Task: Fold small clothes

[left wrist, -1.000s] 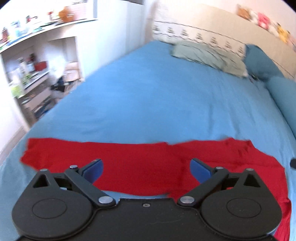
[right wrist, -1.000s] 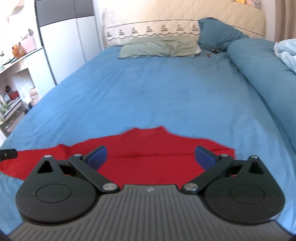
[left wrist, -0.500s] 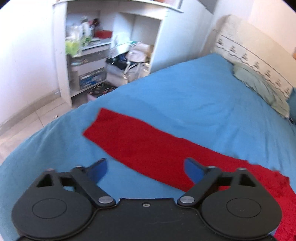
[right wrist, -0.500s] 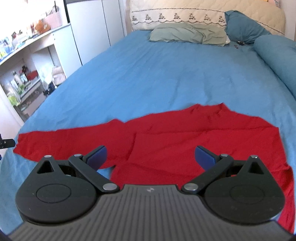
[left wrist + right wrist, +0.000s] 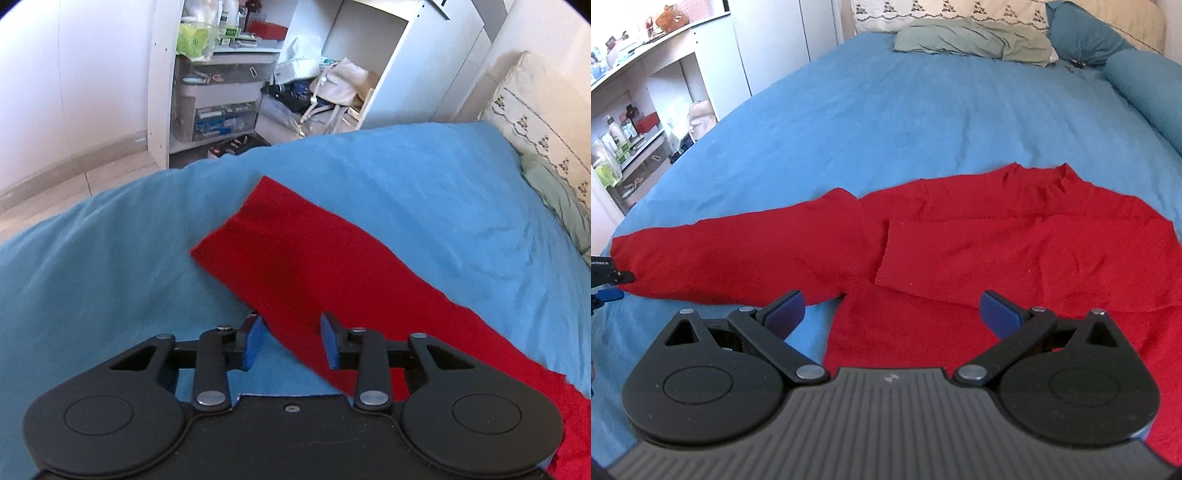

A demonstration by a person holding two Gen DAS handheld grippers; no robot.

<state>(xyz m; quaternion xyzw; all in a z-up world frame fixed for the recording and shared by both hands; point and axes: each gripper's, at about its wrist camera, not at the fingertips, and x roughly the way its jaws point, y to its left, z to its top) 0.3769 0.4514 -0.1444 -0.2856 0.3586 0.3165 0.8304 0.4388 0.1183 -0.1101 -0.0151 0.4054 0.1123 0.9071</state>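
Observation:
A red long-sleeved sweater [image 5: 1015, 251] lies flat on the blue bed [image 5: 905, 110]. Its left sleeve [image 5: 738, 254] stretches out to the left; the other sleeve is folded across the body. In the left wrist view the sleeve [image 5: 303, 258] runs diagonally, cuff toward the bed's edge. My left gripper [image 5: 291, 341] is half closed, with the sleeve's near edge between its blue pads, apart from the cloth. Its tip also shows in the right wrist view [image 5: 609, 277] by the cuff. My right gripper [image 5: 892, 310] is open wide above the sweater's hem.
White shelves [image 5: 221, 74] with boxes, bottles and bags stand beside the bed on the left. A green pillow [image 5: 967, 40] and blue pillows [image 5: 1082, 37] lie at the headboard. A blue bolster [image 5: 1145, 85] lies along the right side.
My left gripper has swung left along the sleeve toward the cuff, and its jaws have narrowed. My right gripper has drawn back and turned left, still open.

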